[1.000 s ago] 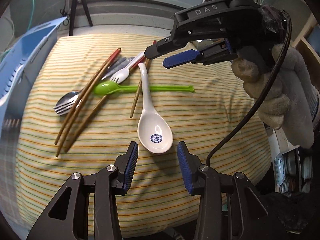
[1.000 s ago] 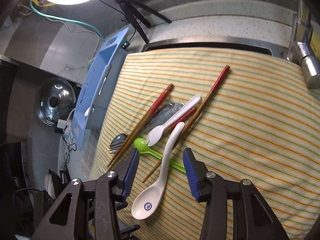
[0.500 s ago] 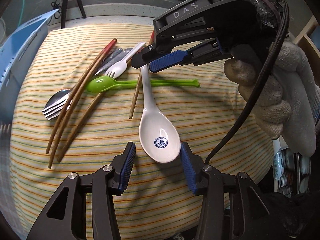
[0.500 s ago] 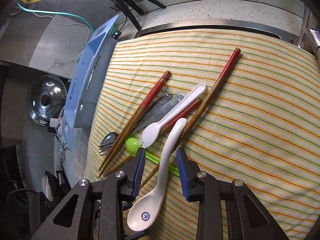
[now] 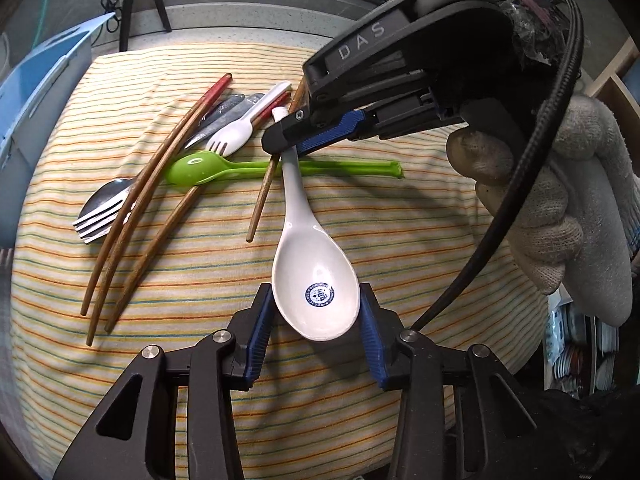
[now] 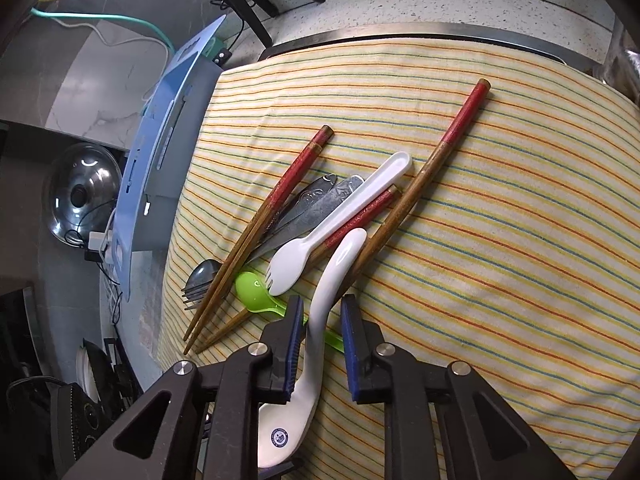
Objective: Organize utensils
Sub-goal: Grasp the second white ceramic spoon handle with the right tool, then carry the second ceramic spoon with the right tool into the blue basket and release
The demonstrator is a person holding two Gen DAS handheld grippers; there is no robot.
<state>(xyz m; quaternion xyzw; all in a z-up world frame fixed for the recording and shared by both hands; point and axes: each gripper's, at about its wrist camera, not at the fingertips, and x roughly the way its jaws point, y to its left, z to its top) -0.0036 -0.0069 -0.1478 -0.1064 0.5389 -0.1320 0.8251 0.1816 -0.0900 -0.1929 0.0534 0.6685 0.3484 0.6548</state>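
A white ceramic soup spoon [image 5: 314, 292] with a blue emblem lies on the striped cloth [image 5: 400, 240]. My left gripper [image 5: 314, 308] is open with its pads on either side of the spoon's bowl. My right gripper [image 6: 320, 336] is open and straddles the spoon's handle [image 6: 332, 276]; it shows in the left wrist view [image 5: 280, 140] over the handle. Behind lie a green plastic spoon [image 5: 200, 168], a white spork [image 5: 236, 138], a metal fork [image 5: 96, 222] and several red-tipped wooden chopsticks [image 5: 160, 184].
A light blue plastic rack [image 6: 160, 168] stands at the cloth's left edge. A metal pot lid [image 6: 80, 196] lies beyond it. The cloth's right half [image 6: 520, 240] holds one chopstick [image 6: 452, 140]. A steel rim [image 6: 440, 36] borders the far side.
Both grippers have moved in on the white soup spoon: the left now brackets its bowl, the right has narrowed and come down around its handle. The utensils have not moved.
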